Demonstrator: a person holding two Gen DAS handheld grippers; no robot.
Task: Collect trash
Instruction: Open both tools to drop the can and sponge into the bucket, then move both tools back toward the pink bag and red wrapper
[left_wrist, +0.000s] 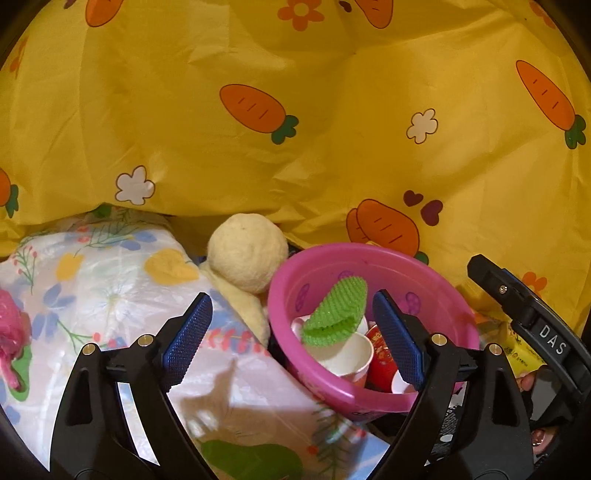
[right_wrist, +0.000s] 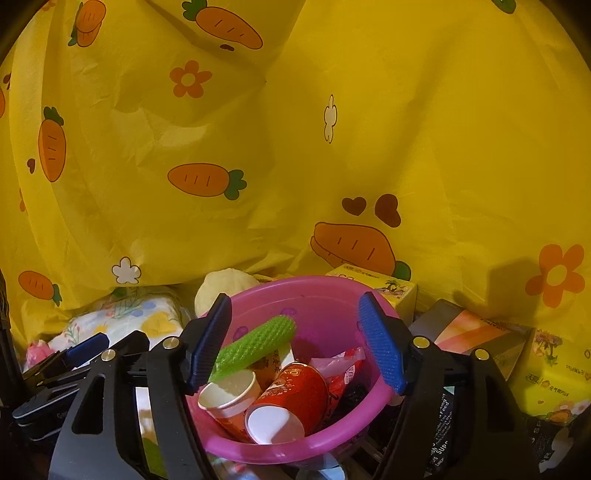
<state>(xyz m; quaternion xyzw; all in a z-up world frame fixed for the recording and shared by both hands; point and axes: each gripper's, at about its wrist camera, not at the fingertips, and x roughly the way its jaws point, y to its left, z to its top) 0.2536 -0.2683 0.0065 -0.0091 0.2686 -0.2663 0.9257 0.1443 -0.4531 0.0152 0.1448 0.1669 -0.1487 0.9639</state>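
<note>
A pink plastic basin (left_wrist: 439, 291) (right_wrist: 325, 299) holds trash: a green bristly scrubber (left_wrist: 338, 312) (right_wrist: 255, 345), a white paper cup (left_wrist: 351, 354) (right_wrist: 229, 395), a red paper cup (right_wrist: 291, 398) (left_wrist: 380, 358) and a red wrapper (right_wrist: 341, 376). My left gripper (left_wrist: 295, 336) is open and empty, its right finger over the basin's near rim. My right gripper (right_wrist: 295, 343) is open and empty, its fingers straddling the basin from above. The left gripper's fingertips (right_wrist: 86, 349) show at the lower left of the right wrist view.
A yellow carrot-print cloth (left_wrist: 295, 129) (right_wrist: 406, 129) hangs behind. A floral cloth (left_wrist: 110, 280), a cream plush ball (left_wrist: 247, 251) and a pink toy (left_wrist: 11, 325) lie left of the basin. Yellow boxes (right_wrist: 384, 291) (right_wrist: 554, 380) and a dark box (right_wrist: 476, 332) stand to its right.
</note>
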